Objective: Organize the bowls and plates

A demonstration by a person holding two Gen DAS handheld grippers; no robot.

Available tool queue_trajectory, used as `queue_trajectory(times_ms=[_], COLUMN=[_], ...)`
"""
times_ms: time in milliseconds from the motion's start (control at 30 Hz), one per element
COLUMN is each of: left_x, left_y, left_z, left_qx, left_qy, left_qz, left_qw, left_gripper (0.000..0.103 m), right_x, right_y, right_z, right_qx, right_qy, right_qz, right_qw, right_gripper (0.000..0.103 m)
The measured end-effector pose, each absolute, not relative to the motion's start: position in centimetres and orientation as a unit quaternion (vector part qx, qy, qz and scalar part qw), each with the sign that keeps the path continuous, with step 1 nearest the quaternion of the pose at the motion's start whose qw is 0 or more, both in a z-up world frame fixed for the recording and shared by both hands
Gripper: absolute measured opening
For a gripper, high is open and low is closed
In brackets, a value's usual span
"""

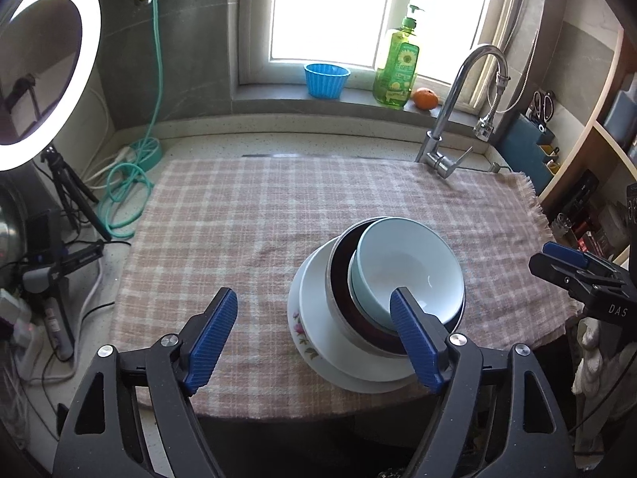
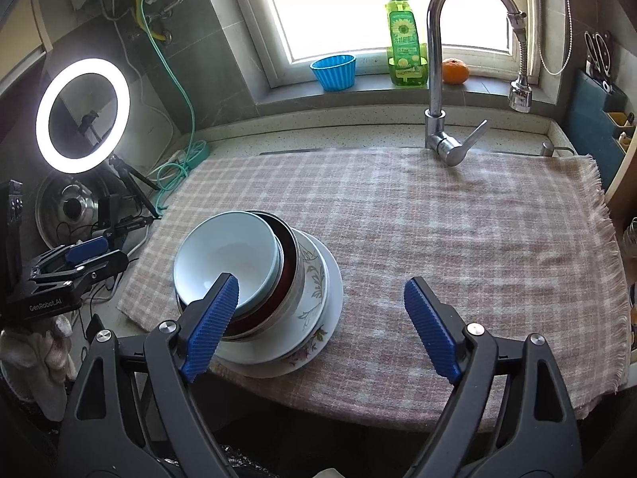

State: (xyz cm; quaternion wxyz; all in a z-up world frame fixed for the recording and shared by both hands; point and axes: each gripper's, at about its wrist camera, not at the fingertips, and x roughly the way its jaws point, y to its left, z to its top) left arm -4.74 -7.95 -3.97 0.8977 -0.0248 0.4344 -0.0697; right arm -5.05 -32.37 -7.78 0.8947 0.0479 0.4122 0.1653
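- a kitchen counter by a bright window [image 1: 382, 12], covered with a pink checked cloth [image 1: 247, 219]; a chrome faucet [image 2: 438, 59] stands at the cloth's back edge.
- on the sill: a blue ribbed cup [image 2: 333, 71], a green soap bottle [image 2: 404, 40] with a sunflower label whose print is too small to read, and an orange [image 2: 454, 71].
- a lit ring light [image 2: 83, 115] on a tripod stands to the left.
- near the cloth's front edge sits one stack: a pale blue bowl [image 1: 410, 267] nested in a dark bowl [image 1: 342, 279], on a floral plate [image 2: 314, 298] and a white plate [image 1: 314, 326].
- left gripper [image 1: 314, 338] is spread wide, holding nothing; its body reads "genrobot.ai".
- right gripper [image 2: 320, 326] is likewise wide and empty; "das" shows on its body.
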Motion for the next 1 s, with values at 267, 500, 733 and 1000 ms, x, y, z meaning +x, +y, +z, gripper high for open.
queue_trajectory(times_ms=[267, 500, 733, 1000], left_x=[-6.3, -6.5, -6.5, -6.3], left_y=[-8.6, -8.6, -8.9, -8.9], left_z=[-3.3, -3.0, -3.1, -3.2], left_qx=[-0.019, -0.018, -0.010, -0.009], left_qy=[0.414, 0.404, 0.403, 0.405], left_qz=[-0.051, -0.037, -0.028, -0.018], left_qw=[0.909, 0.914, 0.915, 0.914], left_gripper=[0.079, 0.079, 0.079, 0.079], right_x=[-6.4, -6.6, -6.3, -6.1], right_y=[-32.9, -32.1, -32.4, -32.7], right_z=[-7.1, -6.9, -7.2, -7.3], right_qx=[0.039, 0.022, 0.027, 0.034], right_qy=[0.385, 0.382, 0.387, 0.389], right_qz=[0.154, 0.159, 0.155, 0.154], right_qw=[0.909, 0.910, 0.909, 0.908], right_gripper=[0.096, 0.096, 0.096, 0.096])
